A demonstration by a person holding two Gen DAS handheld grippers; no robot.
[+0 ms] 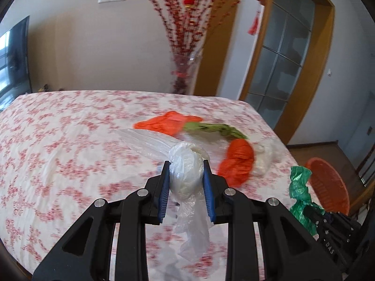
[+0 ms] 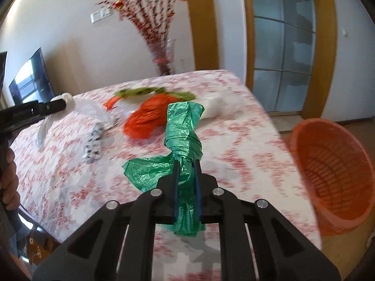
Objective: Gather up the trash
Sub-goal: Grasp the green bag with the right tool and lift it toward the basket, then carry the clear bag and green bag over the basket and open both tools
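both hands loaded. my left gripper (image 1: 186, 175) is clamped on a knotted clear plastic bag (image 1: 186, 173), pads pressing its bulge from both sides, loose tail hanging below the jaws. my right gripper (image 2: 186, 178) stands narrow, pinched on a twisted green plastic bag (image 2: 184, 126); no earlier view, so i note only the grip as it is.

landmark: orange basket (image 2: 332, 175), on the floor just past the table's right edge. the green bag is near it, over the floral tablecloth (image 2: 234, 159); the clear bag is further from it, toward the table's middle.

step in hand, as i judge it: carry both bags to the basket and drop them.
- right first, since it is nearer the basket.
- bring the jaws over the basket's mouth before opening. the green bag's free flap spreads to the side away from the basket and could catch the rim.
- keep both grips firm. thin film is slippery, and the clear bag's tail may drag on the cloth.
- watch that the two grippers do not cross.

looks: green bag crinkled, glossy, twisted into a rope with a fanned top. clear bag milky, rounded, knotted at top.

left on the table, farther from the basket: two orange bags (image 2: 147, 117), a white bag (image 2: 215, 107), a green patterned strip (image 2: 140, 91), a small black-and-white wrapper (image 2: 93, 145). frames are motion-blurred, so details are uncertain.
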